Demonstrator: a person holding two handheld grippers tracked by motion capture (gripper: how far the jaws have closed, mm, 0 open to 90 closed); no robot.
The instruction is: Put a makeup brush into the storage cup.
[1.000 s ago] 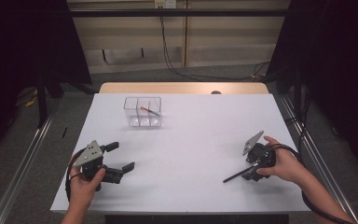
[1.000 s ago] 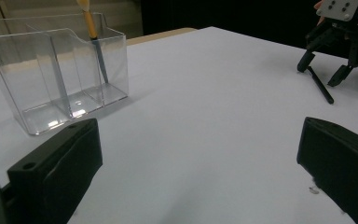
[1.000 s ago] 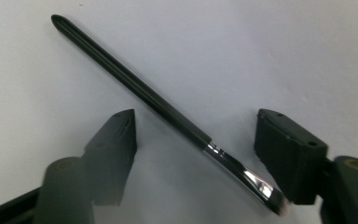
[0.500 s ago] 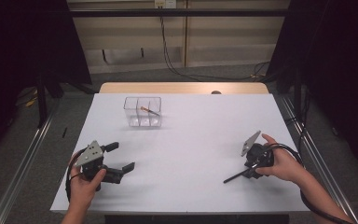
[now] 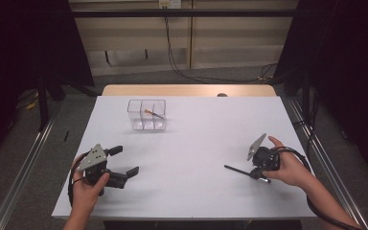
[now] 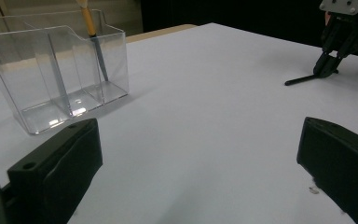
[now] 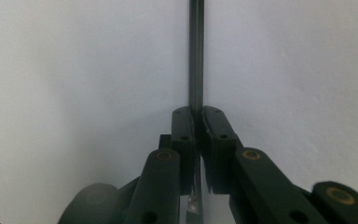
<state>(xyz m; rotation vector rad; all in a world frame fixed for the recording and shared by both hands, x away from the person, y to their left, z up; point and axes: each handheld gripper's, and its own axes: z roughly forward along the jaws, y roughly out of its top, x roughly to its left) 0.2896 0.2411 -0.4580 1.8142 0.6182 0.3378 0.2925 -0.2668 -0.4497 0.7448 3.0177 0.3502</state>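
— Closing is the one change since a second ago: the right gripper (image 5: 258, 170) has just been bringing its jaws together, and now they are clamped on the thin black pen-like rod (image 5: 237, 169) lying on the white worktop (image 5: 201, 139). Both hands sit where they sat before.

— Where on the rod does it grip?

— At the end nearest the person's right hand. In the right gripper view the slim dark shaft (image 7: 196, 51) runs straight out from between the two black pads, flat against the white surface. The rest of it points toward the middle of the worktop.

— And the other side?

— The left gripper (image 5: 124, 165) rests near the front left corner with its jaws wide apart and nothing between them. The clear plastic three-compartment organiser (image 5: 146, 115) stands well away toward the back, with a yellow-handled brush (image 5: 153, 114) leaning in its right-hand compartment.

— What worries you from here?

— My guess is the rod goes into that organiser. Held by one end, a shaft that thin could swing or pivot in the pads once it lifts, and the free tip would droop. Then it may catch the clear rim or a divider instead of dropping in, or knock the brush. A push on a box that light might slide or tip it, since nothing steadies it.
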